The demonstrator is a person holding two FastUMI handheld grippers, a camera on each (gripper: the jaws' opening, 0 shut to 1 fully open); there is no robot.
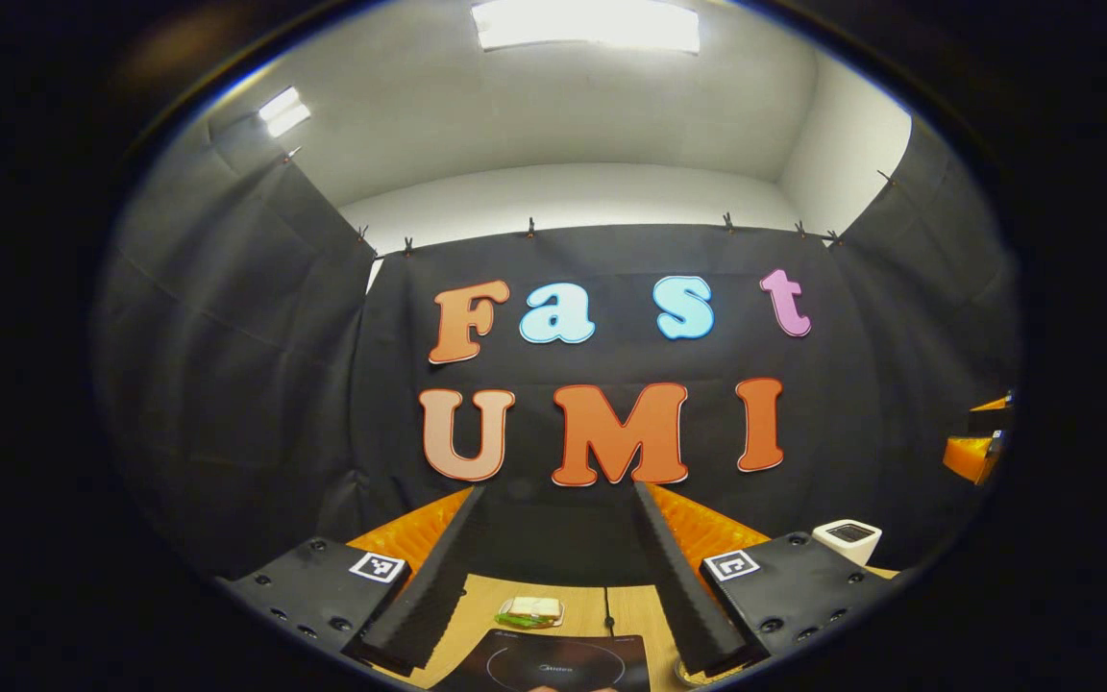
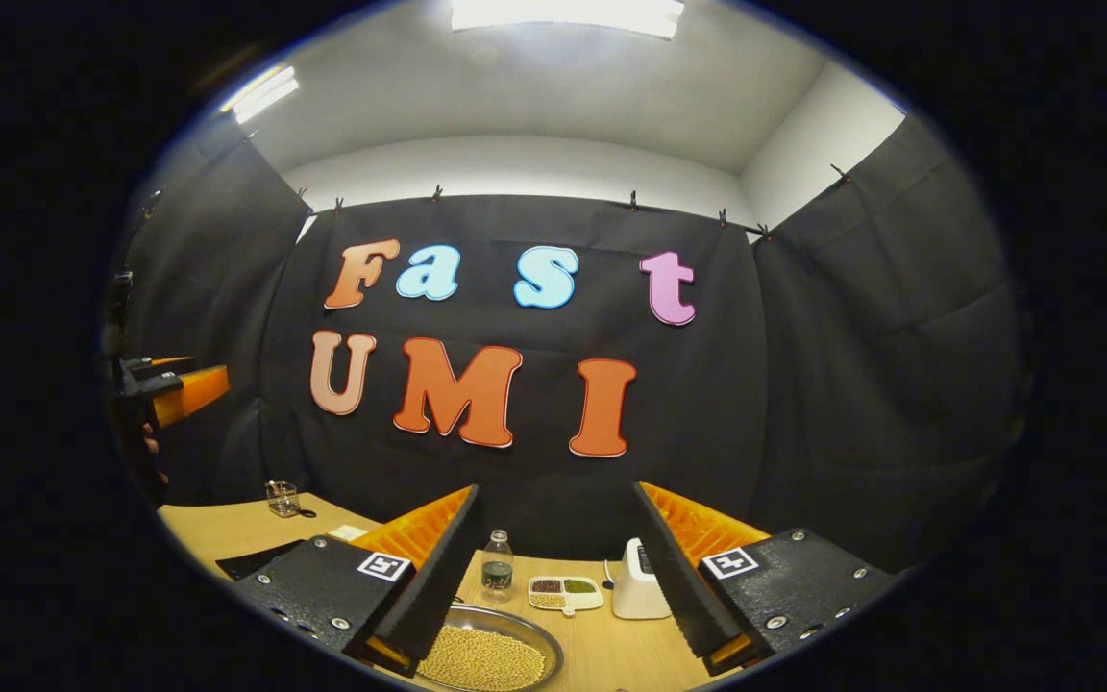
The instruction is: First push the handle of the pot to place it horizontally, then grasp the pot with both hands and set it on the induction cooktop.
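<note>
The black induction cooktop (image 1: 553, 663) lies flat on the wooden table, low in the left gripper view, just beyond and between my left gripper's fingers. My left gripper (image 1: 558, 488) is open, held above the table with nothing between its fingers. My right gripper (image 2: 555, 487) is also open and holds nothing. In the right gripper view, the left gripper (image 2: 169, 389) shows far off at the left edge with a hand (image 2: 148, 452) below it. The right gripper (image 1: 976, 452) appears at the right edge of the left gripper view.
A wrapped sandwich (image 1: 529, 611) lies behind the cooktop. Under my right gripper sits a shallow metal dish of yellow beans (image 2: 486, 658). Behind it stand a small bottle (image 2: 496, 567), a divided dish of beans (image 2: 563, 593) and a white device (image 2: 635, 581). A glass jar (image 2: 282, 498) stands far left.
</note>
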